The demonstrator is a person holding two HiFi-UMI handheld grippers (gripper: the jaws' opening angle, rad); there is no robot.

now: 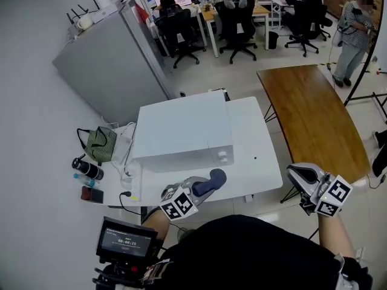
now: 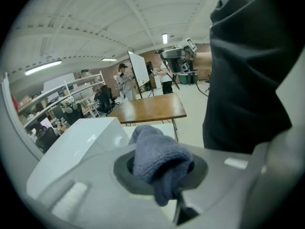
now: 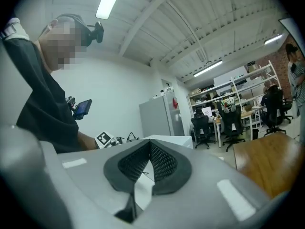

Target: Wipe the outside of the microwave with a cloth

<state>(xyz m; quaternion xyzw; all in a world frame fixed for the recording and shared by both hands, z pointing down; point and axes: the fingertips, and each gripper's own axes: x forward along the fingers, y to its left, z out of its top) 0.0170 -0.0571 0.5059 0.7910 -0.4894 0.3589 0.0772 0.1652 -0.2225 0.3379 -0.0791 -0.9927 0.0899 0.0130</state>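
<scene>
The left gripper hovers at the near edge of the white table, clenched on a blue cloth just in front of the microwave (which sits mid-table). The right gripper, its jaws pressed together on nothing, hangs off the table's right corner over open floor, near a wooden table.

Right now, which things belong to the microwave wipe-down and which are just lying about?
Job: microwave; blue-grey cloth, clamped in the left gripper.
Lying about: green bag; dark flask; wooden table; grey cabinet.
</scene>
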